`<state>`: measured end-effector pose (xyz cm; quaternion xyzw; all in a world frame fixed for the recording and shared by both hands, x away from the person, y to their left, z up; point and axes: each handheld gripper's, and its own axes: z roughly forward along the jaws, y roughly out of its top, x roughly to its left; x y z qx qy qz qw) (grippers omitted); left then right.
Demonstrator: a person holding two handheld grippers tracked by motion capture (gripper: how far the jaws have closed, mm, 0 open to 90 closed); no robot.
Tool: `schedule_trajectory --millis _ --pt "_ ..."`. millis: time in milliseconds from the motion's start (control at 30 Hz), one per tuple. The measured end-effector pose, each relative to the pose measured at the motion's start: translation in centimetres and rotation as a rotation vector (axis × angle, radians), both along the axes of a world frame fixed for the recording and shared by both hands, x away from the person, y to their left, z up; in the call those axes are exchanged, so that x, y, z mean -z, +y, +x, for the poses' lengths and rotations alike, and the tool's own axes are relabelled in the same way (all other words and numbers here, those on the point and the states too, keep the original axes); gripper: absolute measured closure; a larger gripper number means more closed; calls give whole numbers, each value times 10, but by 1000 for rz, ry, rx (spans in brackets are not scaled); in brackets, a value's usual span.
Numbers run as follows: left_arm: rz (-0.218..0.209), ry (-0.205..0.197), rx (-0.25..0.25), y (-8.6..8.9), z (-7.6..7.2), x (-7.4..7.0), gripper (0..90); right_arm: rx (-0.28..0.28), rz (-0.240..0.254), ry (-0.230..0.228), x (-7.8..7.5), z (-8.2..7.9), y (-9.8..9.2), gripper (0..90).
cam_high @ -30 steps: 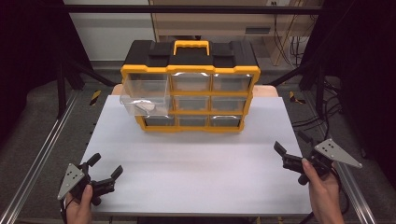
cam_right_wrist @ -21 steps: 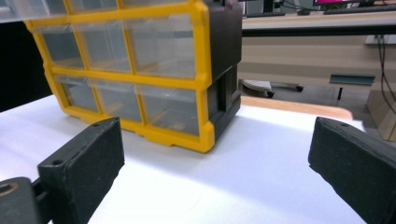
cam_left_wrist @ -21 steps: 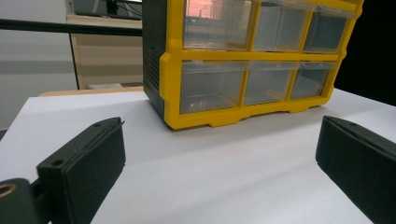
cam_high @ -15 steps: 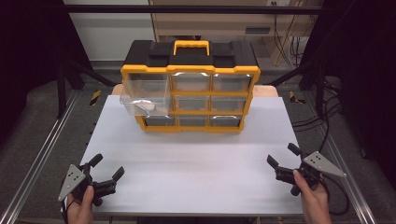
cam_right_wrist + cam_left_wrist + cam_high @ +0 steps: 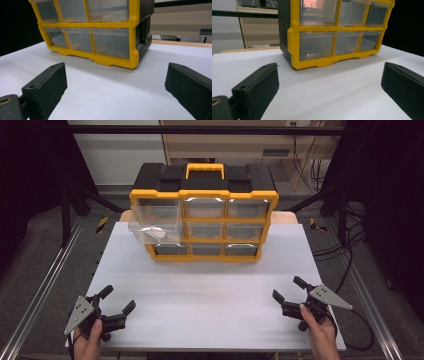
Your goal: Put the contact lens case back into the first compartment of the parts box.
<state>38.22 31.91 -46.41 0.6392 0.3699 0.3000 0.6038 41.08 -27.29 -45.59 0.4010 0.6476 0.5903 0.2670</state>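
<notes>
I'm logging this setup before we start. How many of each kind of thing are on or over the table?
Drawer organiser, yellow and black: 1
Clear drawers in it, one pulled out at top left: 9
Small pale item in the pulled-out drawer: 1
Handheld grippers, left gripper and right gripper, fingers apart: 2
Total: 13

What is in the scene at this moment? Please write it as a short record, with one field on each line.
surface: white table
main object: yellow and black drawer organiser with carry handle, at the far middle of the table
open drawer: upper left clear drawer pulled out, a small pale item inside
other drawers: pushed in
left gripper: open, near left corner, holds nothing
right gripper: open, near right corner, holds nothing
</notes>
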Motion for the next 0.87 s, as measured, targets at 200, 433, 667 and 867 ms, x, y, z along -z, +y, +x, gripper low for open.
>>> schedule_trajectory --millis 200,433,667,867 --pt "4 1 24 -3 1 1 11 -21 -3 -5 -1 3 6 43" --pt "-2 13 59 0 1 0 10 -35 24 -34 -9 10 8 43" --pt "29 24 59 -12 3 2 8 -70 -28 6 2 22 29 46" --pt "54 78 71 -16 6 4 8 -70 -77 61 12 23 39 53"
